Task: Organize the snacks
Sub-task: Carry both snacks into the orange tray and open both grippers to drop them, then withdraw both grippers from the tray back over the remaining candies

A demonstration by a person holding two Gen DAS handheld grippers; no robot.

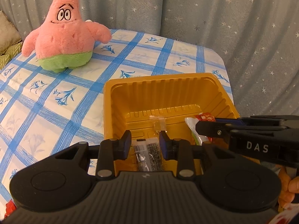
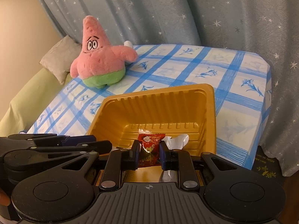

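Note:
A yellow plastic tray (image 1: 160, 85) (image 2: 168, 97) sits on the blue-checked tablecloth. My left gripper (image 1: 144, 142) hangs over the tray's near side with its jaws apart; a black-and-clear snack packet (image 1: 147, 156) lies in the tray between and below the fingers, not gripped. My right gripper (image 2: 149, 154) is shut on a red snack packet (image 2: 150, 145) over the tray. In the left wrist view the right gripper (image 1: 205, 128) reaches in from the right with the red packet (image 1: 204, 116). A white-and-green packet (image 1: 194, 128) (image 2: 177, 139) lies in the tray.
A pink and green starfish plush (image 1: 65, 35) (image 2: 101, 61) stands at the table's far left. A grey star-print curtain (image 1: 205, 15) hangs behind. A cushion (image 2: 58, 57) lies left of the table. A red wrapper (image 1: 10, 208) shows at the lower left.

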